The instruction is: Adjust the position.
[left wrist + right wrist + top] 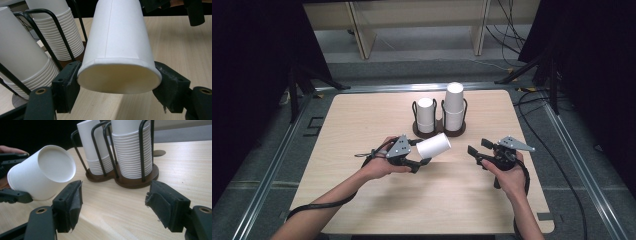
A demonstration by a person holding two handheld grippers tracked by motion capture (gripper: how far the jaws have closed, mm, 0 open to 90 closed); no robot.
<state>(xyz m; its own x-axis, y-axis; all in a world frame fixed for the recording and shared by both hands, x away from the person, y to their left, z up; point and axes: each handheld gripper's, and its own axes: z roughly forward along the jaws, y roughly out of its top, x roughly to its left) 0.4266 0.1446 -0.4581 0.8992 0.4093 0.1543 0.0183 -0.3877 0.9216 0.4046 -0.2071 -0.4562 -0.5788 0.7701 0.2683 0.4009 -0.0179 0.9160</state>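
Note:
My left gripper is shut on a single white paper cup, held on its side above the table with its closed bottom pointing right. In the left gripper view the jaws squeeze the cup at its rim, which is pressed slightly oval. A dark wire cup holder at the table's far middle carries two stacks of white cups, a shorter one and a taller one. My right gripper stands open to the right of the cup, with nothing between its fingers. The right gripper view has the cup at the left.
The light wooden table has rounded corners and bare wood around the holder. Black cables trail from both grippers off the near edge. Beyond the table lie floor cables, tripod legs and a wooden bench frame.

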